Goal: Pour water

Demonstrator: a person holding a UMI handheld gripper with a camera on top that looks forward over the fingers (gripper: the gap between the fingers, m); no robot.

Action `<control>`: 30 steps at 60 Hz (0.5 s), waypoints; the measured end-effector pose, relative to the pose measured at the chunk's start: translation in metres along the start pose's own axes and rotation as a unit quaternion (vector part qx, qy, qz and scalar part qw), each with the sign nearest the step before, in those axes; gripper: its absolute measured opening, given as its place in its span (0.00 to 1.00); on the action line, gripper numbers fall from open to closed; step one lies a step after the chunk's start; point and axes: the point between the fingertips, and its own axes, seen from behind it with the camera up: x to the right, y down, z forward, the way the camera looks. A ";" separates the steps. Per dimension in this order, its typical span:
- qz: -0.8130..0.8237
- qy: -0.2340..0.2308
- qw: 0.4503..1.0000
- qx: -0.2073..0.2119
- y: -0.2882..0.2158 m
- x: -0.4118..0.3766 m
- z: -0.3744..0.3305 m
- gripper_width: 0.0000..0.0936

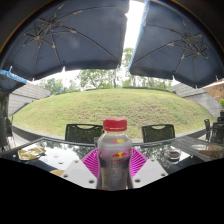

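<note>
Nearest, jaws (pixel 114 165) closed on a clear water bottle (pixel 114 158) with red cap (pixel 115 125), pink pads pressing both sides. Bottle upright above glass-topped desk (pixel 60 156). Beyond: two dark chairs (pixel 83 132), grassy mound (pixel 110 105), two patio umbrellas (pixel 70 35).

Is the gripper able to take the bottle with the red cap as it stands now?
Probably yes: the bottle already stands between the pink-padded fingers of the gripper, and nothing blocks it.
</note>
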 end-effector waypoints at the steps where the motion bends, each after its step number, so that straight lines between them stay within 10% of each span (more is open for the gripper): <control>1: -0.002 -0.002 1.000 -0.007 0.009 0.001 0.002 0.36; 12: 0.000 -0.032 0.996 -0.078 0.083 0.007 0.003 0.37; 22: -0.007 -0.027 0.998 -0.050 0.076 0.005 0.002 0.38; 30: -0.008 -0.024 0.997 -0.072 0.080 0.012 -0.005 0.59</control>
